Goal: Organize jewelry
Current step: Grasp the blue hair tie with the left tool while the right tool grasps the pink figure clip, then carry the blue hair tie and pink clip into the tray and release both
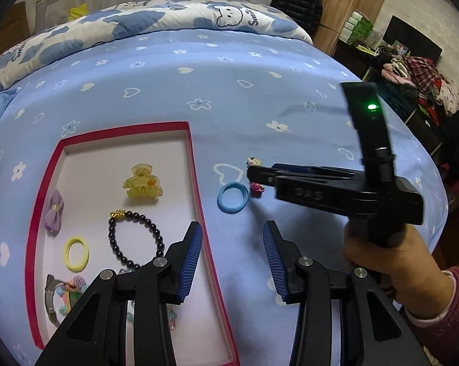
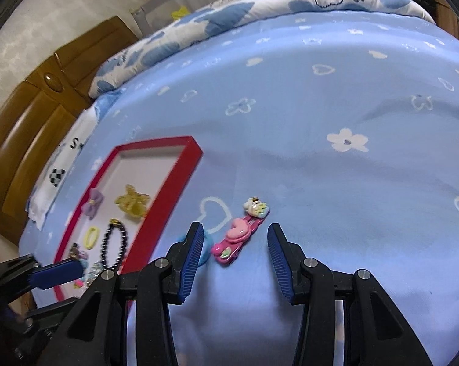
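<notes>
Diagonally, pink hair clip (image 2: 240, 238) lies between right gripper's (image 2: 235, 254) spread fingers; left gripper (image 1: 233, 259) also spread.

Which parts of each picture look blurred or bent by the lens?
Left wrist view: the right gripper is smeared by motion, while the red box stays sharp; the bed sheet bulges like a dome. Right wrist view: the pink hair clip is slightly soft, and the box rim curves.
</notes>
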Motion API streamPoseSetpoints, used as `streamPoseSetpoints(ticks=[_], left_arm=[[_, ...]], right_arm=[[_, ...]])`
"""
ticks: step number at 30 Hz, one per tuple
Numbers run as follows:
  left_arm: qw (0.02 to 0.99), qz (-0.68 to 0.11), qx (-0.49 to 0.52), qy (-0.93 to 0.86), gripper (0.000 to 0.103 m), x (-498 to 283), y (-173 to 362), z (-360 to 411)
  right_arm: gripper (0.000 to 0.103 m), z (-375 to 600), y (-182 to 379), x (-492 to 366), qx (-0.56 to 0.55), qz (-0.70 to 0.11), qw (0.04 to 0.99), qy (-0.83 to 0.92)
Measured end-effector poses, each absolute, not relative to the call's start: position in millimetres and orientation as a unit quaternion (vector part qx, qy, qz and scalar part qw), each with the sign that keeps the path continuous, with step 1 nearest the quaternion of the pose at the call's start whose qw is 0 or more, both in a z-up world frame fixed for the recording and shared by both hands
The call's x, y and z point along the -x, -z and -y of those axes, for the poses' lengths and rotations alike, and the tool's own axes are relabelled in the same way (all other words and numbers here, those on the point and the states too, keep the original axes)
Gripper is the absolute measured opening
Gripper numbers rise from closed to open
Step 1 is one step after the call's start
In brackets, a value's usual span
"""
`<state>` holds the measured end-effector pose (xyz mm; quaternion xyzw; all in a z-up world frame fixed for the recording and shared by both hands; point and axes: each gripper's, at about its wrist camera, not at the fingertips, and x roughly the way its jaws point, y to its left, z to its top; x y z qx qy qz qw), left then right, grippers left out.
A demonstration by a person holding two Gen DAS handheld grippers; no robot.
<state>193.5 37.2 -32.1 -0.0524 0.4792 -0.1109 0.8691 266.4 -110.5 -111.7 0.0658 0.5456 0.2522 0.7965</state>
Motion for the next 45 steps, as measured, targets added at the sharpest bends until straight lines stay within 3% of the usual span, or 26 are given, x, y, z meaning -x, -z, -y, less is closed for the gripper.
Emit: streamPoseSetpoints(ticks=[3, 4, 7, 20, 26, 45], left_arm=[[0.867, -0.483, 0.047, 0.116, 0.041, -202.7, 36.6, -32.4], [0.866, -0.484, 0.044, 0.118, 0.041, -205.6, 38.2, -30.7], [0.864, -0.486, 0.037, 0.125, 0.041, -215.3, 42.2, -22.8], [0.838, -0.533, -0.045, 0.106, 0.039, -267.9, 86.8, 24.4], [0.828, -0.546, -0.067, 0.109, 0.004, -274.9, 100.0, 40.5], [0.878, -0.454, 0.073, 0.130, 0.002, -194.3, 14.3, -6.4]], right_arm=[[0.038, 108.2, 122.7, -272.9, -0.056, -0.555, 0.793, -0.246], [0.024, 107.7, 124.3, -274.1, -0.051, -0.554, 0.794, -0.244], [0.019, 116.8, 122.3, -274.3, -0.058, -0.549, 0.798, -0.242], [0.018, 207.4, 67.3, -253.4, -0.142, -0.492, 0.833, -0.207], [0.018, 222.2, 55.7, -246.2, -0.161, -0.479, 0.839, -0.200], [0.019, 221.7, 17.9, -213.3, -0.183, -0.443, 0.847, -0.229]])
